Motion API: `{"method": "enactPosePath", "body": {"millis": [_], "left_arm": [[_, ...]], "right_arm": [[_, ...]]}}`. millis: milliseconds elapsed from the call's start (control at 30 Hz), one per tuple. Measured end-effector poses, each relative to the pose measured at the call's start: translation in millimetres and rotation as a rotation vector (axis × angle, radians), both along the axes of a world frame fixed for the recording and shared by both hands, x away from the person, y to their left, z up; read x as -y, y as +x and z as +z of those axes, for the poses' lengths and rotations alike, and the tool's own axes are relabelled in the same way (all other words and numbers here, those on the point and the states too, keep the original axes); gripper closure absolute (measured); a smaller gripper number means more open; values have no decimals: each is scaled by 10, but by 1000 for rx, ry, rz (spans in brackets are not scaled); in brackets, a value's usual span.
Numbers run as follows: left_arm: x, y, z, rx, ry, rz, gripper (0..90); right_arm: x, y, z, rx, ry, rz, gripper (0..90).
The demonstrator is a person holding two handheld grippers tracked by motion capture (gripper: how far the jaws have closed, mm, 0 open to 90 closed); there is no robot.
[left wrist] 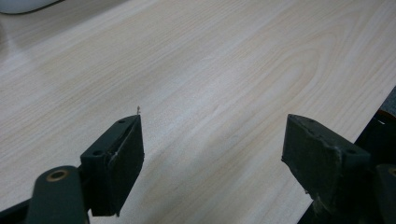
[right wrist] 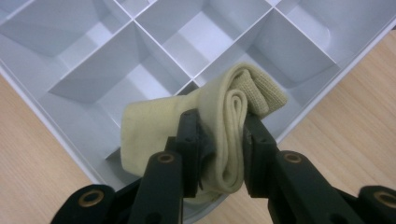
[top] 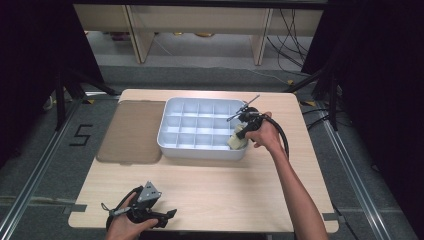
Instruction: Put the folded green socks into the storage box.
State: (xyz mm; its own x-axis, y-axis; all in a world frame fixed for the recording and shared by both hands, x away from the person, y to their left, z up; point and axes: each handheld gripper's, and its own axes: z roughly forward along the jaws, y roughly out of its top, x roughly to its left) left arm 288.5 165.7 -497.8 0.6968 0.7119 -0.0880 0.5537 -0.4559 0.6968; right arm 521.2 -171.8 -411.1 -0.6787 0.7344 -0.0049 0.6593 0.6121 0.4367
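Dividers of tray (right wrist: 79, 88) surround sock (right wrist: 154, 126) in right claw (right wrist: 219, 135).

The divided tray (top: 200, 150) takes up the middle of the table's (top: 210, 195) far half, and its thin white walls split it into small cells, so a gripper can enter only from above. The right gripper (top: 239, 141), clamped on a folded sock (right wrist: 187, 126), occupies the cell at the tray's near right corner. A flat brown lid (top: 131, 131) covers the far left part. The near half is bare wood, with the left gripper (top: 172, 214) at the near left edge.
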Motion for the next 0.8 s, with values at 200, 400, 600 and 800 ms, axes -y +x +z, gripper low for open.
{"method": "enactPosePath", "body": {"millis": [200,400,600,800], "left_arm": [[3,-7,4,-1,-10,0,203],[-4,-1,0,1,3,-4,205],[1,-2,-7,-4,1,2,206],[1,-3,-5,-4,5,0,206]], "right_arm": [[-60,2,-99,-1,-63,29,729],[-93,0,-146,-7,-82,33,729],[-94,-7,-188,-16,-83,43,730],[-92,-16,-229,-13,-82,61,721]]}}
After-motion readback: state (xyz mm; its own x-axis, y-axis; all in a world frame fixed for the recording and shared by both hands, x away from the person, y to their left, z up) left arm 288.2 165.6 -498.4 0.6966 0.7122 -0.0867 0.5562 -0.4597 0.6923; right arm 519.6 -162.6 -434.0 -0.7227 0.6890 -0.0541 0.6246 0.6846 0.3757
